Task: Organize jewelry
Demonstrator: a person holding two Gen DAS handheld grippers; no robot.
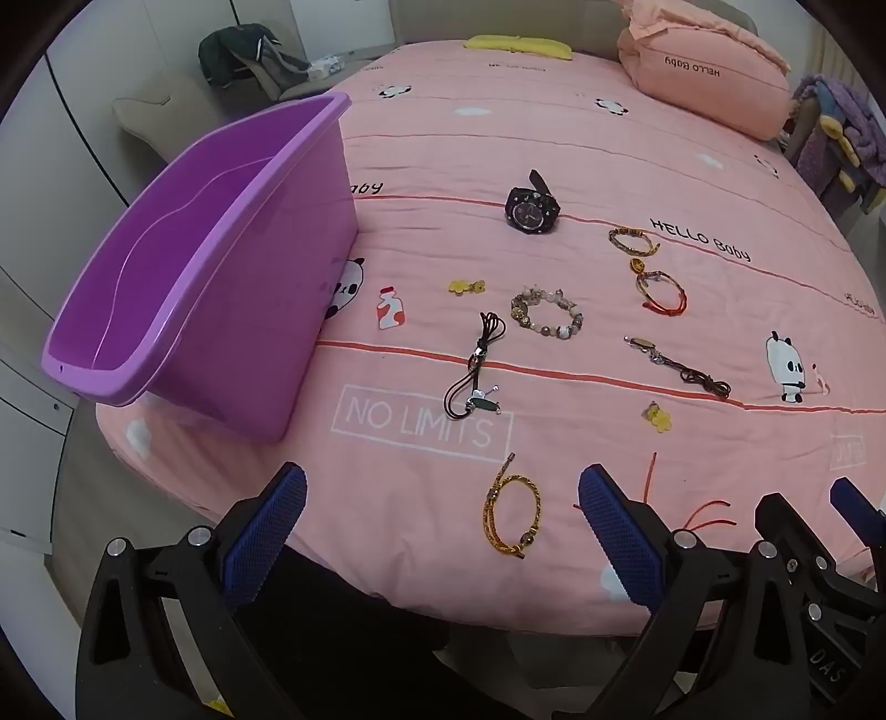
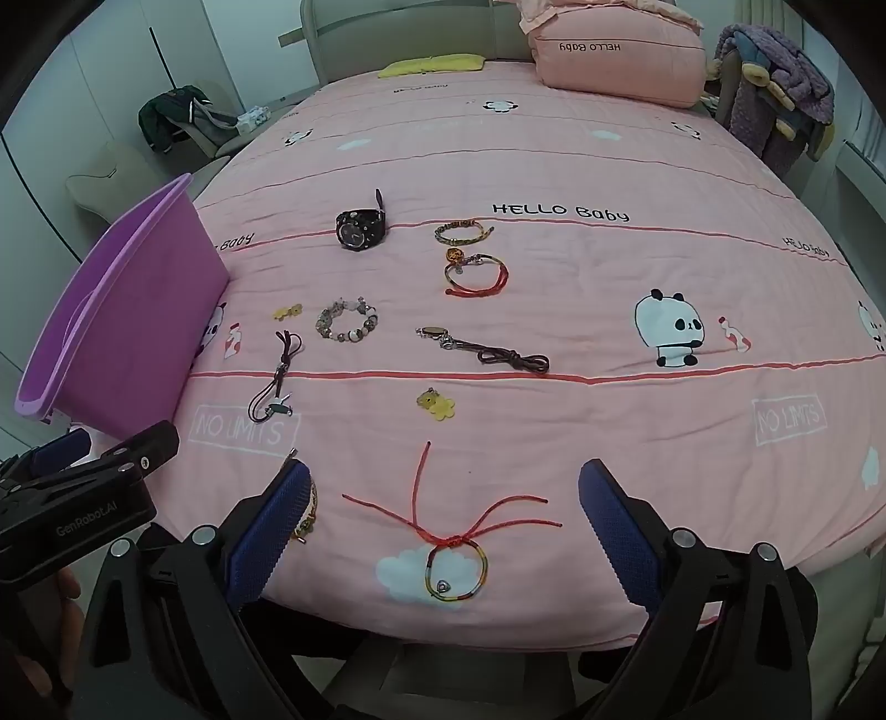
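Left gripper: fingers spread to full width, nothing between the pads; aimed steeply down over the near edge of the bed.
Right gripper: fingers equally wide apart, holding nothing; same steep downward aim.
Hidden or cut off: in the right wrist view the gold braided bracelet is mostly covered by the left finger of the right gripper. In the left wrist view only stray red cord ends of the red string bracelet show, at 4 o'clock. The purple bin is cropped by the left edge in the right wrist view.
Hard to make out: the small yellow charms are too small to identify.
Jewelry location: black watch at 12 o'clock; beaded bracelet at centre; two thin bracelets at 2 o'clock; black cord necklace just below centre.
Bin location: 9 o'clock, standing on the bed, apart from the jewelry.
Surface: pink bedspread printed with pandas and lettering.
Room: pink pillow at the far end; dark jacket on a chair at 11 o'clock.
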